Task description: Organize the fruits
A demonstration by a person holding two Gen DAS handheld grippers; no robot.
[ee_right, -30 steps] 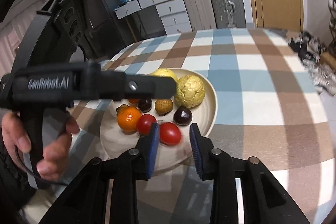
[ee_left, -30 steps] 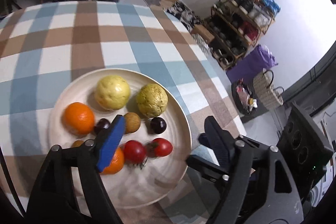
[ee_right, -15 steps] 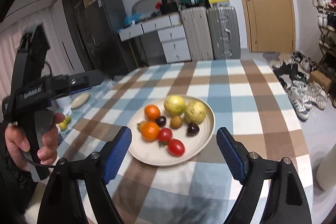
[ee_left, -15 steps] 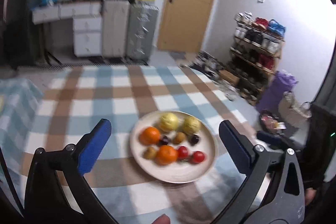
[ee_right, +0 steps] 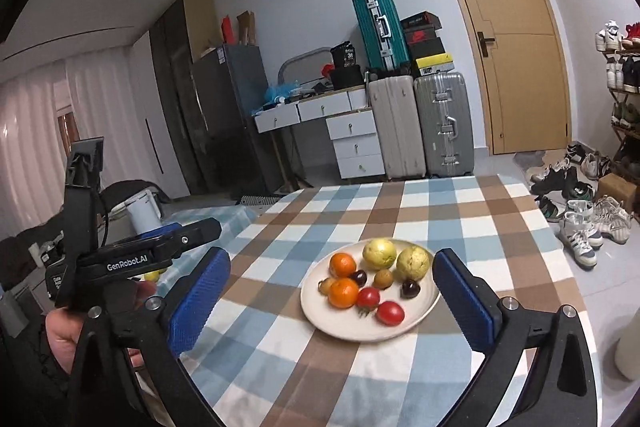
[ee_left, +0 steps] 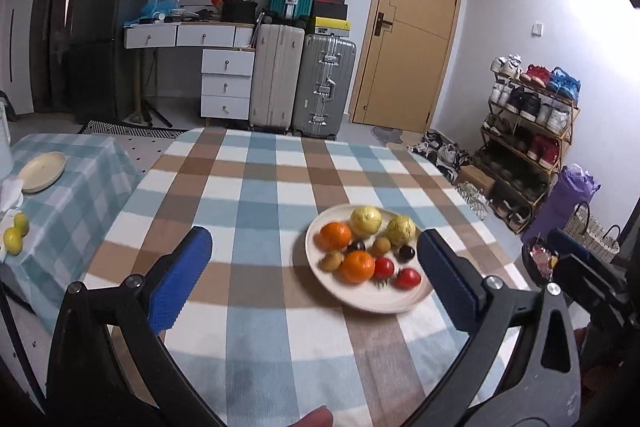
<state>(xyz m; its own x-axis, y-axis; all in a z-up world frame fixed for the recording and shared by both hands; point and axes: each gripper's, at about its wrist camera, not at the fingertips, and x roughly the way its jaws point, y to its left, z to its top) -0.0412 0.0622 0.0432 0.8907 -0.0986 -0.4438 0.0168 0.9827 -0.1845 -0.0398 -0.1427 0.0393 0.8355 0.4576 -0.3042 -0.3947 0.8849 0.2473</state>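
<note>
On the checked worktop (ee_right: 460, 227), plate (ee_right: 332, 327) of fruit: tomatoes (ee_right: 390, 312) soft, roll easily; pinch gently across middle. Left gripper (ee_left: 316, 283) spread, empty; right gripper (ee_right: 332, 303) opening, empty.

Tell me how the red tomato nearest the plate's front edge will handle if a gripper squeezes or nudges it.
The red tomato looks round and glossy, so a nudge would probably roll it across the shallow plate. Its thin, smooth skin suggests it could slip or bruise under a firm squeeze. It looks small and probably light; the neighbouring stemmed tomato may stop it.
</note>
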